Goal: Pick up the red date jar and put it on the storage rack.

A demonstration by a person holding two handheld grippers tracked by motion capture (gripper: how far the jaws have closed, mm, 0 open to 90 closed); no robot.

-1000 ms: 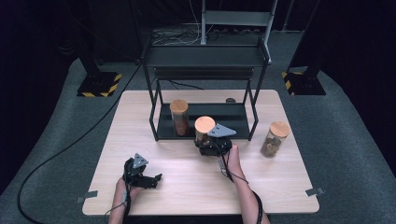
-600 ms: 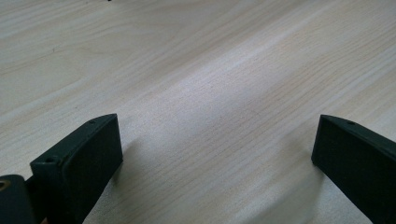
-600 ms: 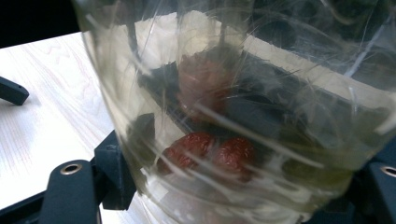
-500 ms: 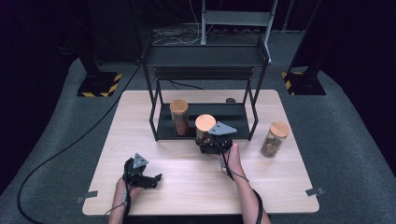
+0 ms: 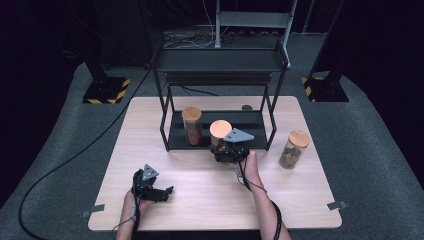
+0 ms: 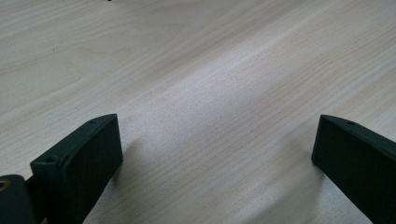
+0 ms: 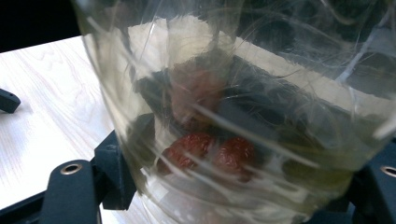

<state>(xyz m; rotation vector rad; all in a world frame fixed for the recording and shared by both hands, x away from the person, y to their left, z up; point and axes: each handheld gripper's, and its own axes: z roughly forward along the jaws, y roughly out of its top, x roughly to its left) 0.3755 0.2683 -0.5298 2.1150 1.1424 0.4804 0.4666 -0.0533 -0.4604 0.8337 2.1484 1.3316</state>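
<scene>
Across the worktop (image 5: 200, 200) you have bare wood in front; the black rack (image 5: 220, 65) blocks the back. Your right hand-held gripper (image 5: 226, 150) clamps the cork-lidded jar (image 5: 220, 131) at the rack's front edge. Left hand-held gripper (image 5: 159, 192) rests wide apart, holding nothing.

Table (image 5: 200, 200) lit from above; dark surroundings; jar (image 7: 224, 116) glare, blurred.
</scene>
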